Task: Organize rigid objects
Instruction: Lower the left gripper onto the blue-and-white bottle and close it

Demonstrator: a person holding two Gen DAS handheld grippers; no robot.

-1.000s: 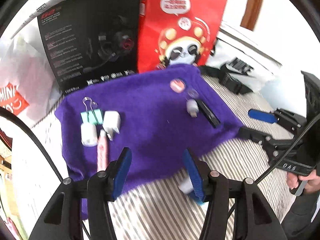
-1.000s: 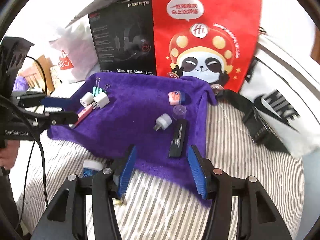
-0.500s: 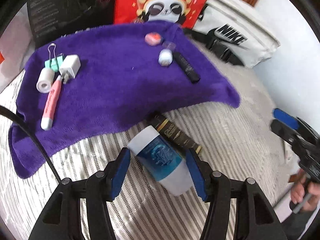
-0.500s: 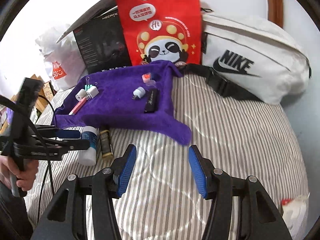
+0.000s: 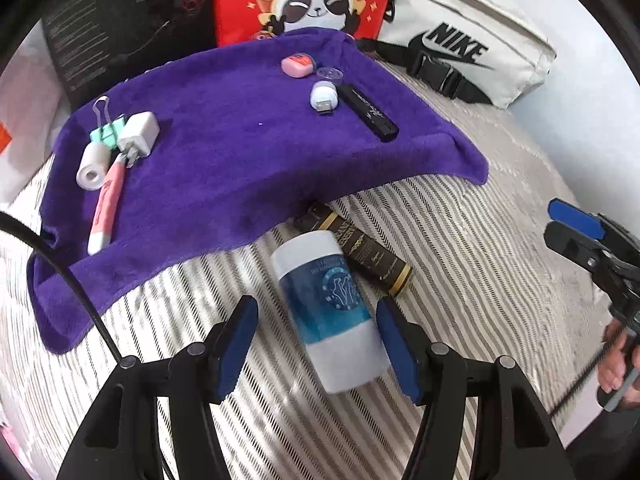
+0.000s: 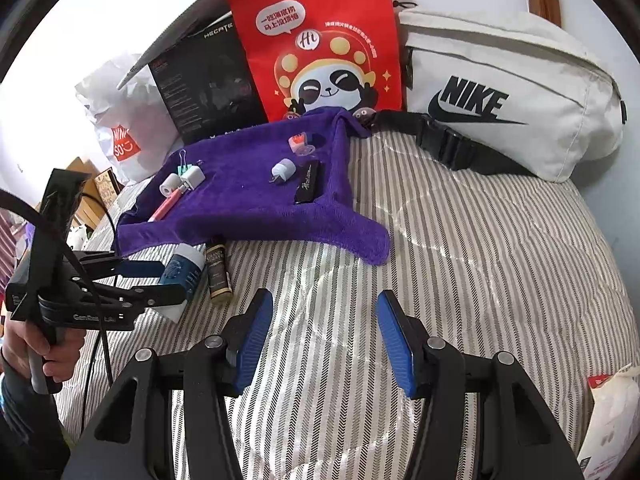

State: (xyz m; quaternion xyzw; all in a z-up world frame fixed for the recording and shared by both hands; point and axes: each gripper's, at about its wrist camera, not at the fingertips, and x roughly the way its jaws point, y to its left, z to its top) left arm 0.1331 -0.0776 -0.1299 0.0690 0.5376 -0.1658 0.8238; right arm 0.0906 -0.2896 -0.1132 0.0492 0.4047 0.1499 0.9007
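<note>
A white and blue bottle (image 5: pixel 330 308) lies on the striped bed, between the open fingers of my left gripper (image 5: pixel 318 344); no contact shows. A dark brown tube with gold print (image 5: pixel 360 250) lies right beside it. Both also show in the right wrist view: bottle (image 6: pixel 182 270), tube (image 6: pixel 218 272). On the purple towel (image 5: pixel 224 160) lie a white roll (image 5: pixel 93 162), a white charger (image 5: pixel 140 133), a green binder clip (image 5: pixel 105 130), a pink pen (image 5: pixel 107 206), a pink case (image 5: pixel 298 65), a small white plug (image 5: pixel 324 95) and a black stick (image 5: pixel 368 114). My right gripper (image 6: pixel 324 340) is open and empty over bare bedding.
A red panda bag (image 6: pixel 320 40), a black box (image 6: pixel 204 80) and a white Nike pouch (image 6: pixel 508 96) with black strap stand behind the towel. A white shopping bag (image 6: pixel 120 120) is at the left. The bed edge is at the right.
My left gripper has tilted down and drawn back from the towel to the bottle, which now lies between its fingers. My right gripper has pulled back from the towel over the bed.
</note>
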